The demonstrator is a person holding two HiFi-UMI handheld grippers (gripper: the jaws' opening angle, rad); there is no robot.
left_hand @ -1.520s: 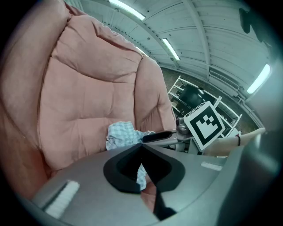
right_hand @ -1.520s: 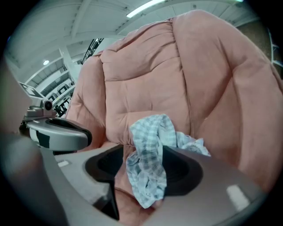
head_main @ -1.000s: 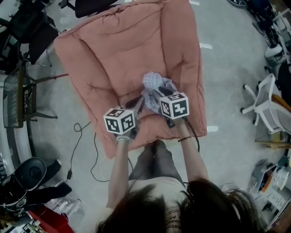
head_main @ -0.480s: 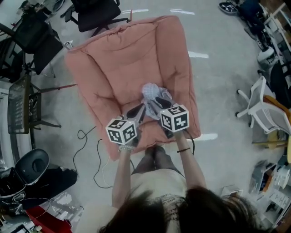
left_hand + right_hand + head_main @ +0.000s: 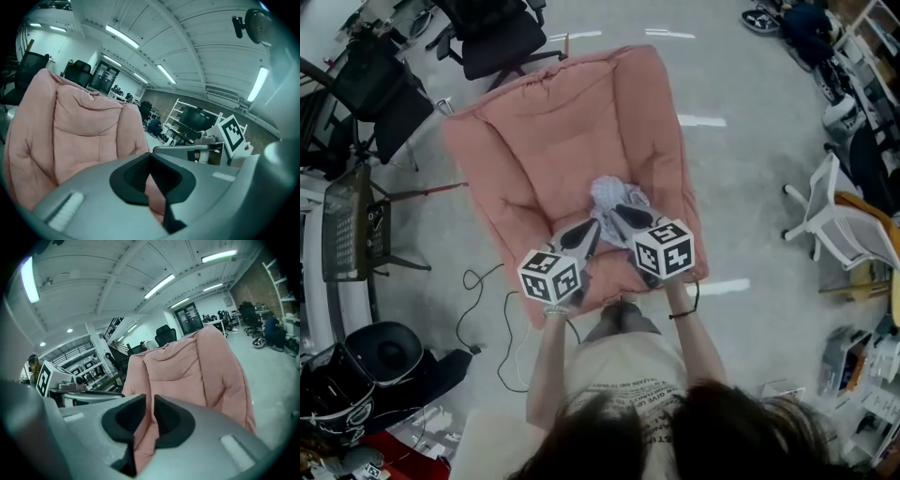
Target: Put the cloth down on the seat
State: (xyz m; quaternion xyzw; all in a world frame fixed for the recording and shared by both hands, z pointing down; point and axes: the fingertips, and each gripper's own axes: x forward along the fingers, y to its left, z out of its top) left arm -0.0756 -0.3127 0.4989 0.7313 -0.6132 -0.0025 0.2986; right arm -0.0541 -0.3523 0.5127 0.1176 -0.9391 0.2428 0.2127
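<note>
The cloth [image 5: 614, 195] lies bunched on the seat [image 5: 544, 141], free of both grippers, so it is judged already set down. The left gripper [image 5: 150, 158] has its fingers together on nothing. The right gripper [image 5: 151, 404] has just been closing, its fingers narrowly apart and empty — both are held over the seat's front edge, tilted slightly downward.

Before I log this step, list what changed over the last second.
Both the left tool and the right tool have lifted away from the cloth, empty. The right tool's jaws have just been closing, with nothing between them. Nothing was taken hold of. The cloth stays crumpled on the seat, same spot.
</note>
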